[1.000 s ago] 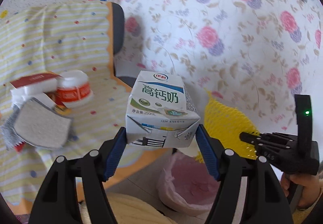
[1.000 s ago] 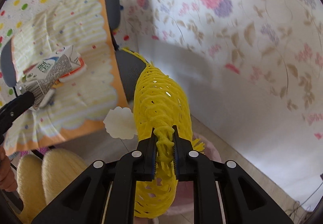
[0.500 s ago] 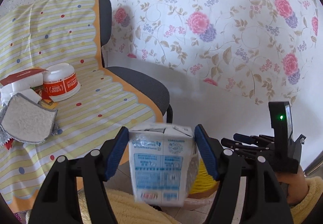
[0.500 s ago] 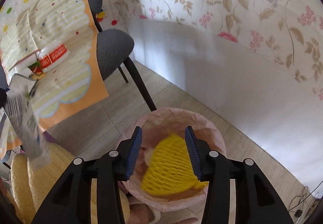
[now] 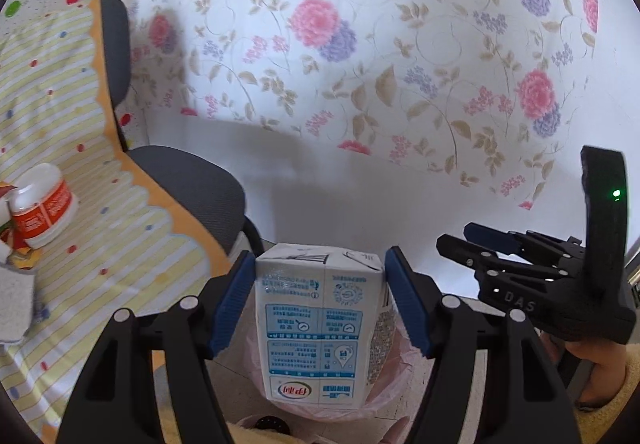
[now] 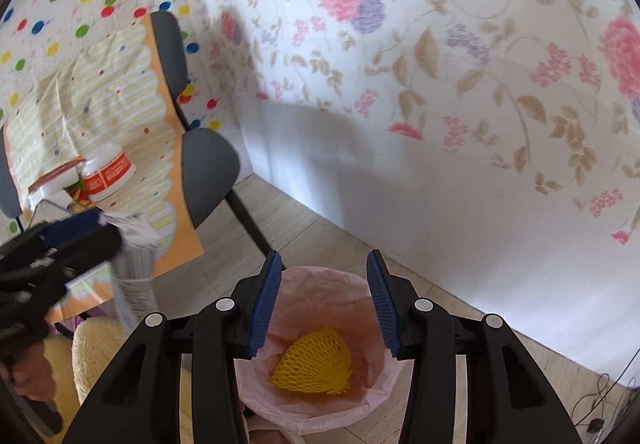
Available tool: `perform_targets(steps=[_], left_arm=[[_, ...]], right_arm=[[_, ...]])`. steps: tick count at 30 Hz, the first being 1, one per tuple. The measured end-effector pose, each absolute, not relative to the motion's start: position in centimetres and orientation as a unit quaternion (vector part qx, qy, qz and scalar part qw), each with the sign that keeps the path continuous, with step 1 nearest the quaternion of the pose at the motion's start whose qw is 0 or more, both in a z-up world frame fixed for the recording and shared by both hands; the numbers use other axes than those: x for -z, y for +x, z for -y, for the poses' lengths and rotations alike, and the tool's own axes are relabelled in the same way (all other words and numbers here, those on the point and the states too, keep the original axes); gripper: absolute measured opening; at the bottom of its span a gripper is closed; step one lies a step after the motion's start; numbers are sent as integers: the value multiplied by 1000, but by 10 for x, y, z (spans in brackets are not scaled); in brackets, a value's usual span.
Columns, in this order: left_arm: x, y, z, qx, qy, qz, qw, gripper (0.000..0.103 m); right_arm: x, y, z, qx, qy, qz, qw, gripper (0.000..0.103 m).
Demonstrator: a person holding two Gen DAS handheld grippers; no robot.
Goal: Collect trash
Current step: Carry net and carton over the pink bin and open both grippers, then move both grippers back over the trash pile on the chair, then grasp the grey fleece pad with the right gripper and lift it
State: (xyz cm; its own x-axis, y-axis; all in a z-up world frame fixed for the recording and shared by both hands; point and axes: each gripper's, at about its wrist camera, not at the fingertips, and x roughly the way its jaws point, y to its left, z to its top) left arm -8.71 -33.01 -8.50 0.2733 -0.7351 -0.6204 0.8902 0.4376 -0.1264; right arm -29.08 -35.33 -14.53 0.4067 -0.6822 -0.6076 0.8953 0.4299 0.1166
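A white and blue milk carton [image 5: 316, 324] hangs upside down, with my left gripper [image 5: 320, 256] shut on its two sides. Below it shows the pink liner of a waste bin [image 5: 396, 376]. In the right wrist view my right gripper [image 6: 324, 256] stands open with nothing between its blue pads, directly above the pink-lined bin [image 6: 320, 278]. A yellow foam net [image 6: 316, 364] lies inside that bin. The left gripper [image 6: 80, 236] with the carton [image 6: 134, 256] appears blurred at the left there. The right gripper [image 5: 460, 240] shows at the right of the left wrist view.
A grey chair [image 5: 188, 183] draped with a striped yellow cloth [image 5: 120, 244] stands left of the bin. On the cloth sit a white jar with an orange label [image 5: 40, 211] and a grey pad [image 5: 12, 300]. A floral wall [image 6: 440, 83] runs behind. Cables [image 6: 600, 420] lie on the floor.
My right gripper opened and the yellow net dropped into the bin. My left gripper carried the carton from beside the chair to over the bin, and the carton tipped upside down.
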Motion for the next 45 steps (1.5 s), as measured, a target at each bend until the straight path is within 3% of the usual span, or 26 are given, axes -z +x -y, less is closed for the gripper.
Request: perform_targets(steps=[2,3,4,12,20,33,45], left_arm=[[94,-85,340,509,125,-326,786,74],[97,-83,343,508,124,-332,785,83],[101,-80,344,507,118,-333,786,84],[116,-60,321,451,143,-320,821,84],[111,-19,244,363,117,-340,859,84],[56,44,65,157,70,-304,937,84],[88,74,-38,45,7,-351,935,84]], right_arm=[[147,-299,357,494,223,-243,805,49],[148,-302,359,496,226,-242,803,50],[149,-304,361,497,228,-242,802,51],[165,-287,365,474,240,-262,806,51],[158,-223,353,417,220,-285,834,51],[108,-40,292,229,102,-311,917,51],[150,110,205,75,-38,-367,926,51]])
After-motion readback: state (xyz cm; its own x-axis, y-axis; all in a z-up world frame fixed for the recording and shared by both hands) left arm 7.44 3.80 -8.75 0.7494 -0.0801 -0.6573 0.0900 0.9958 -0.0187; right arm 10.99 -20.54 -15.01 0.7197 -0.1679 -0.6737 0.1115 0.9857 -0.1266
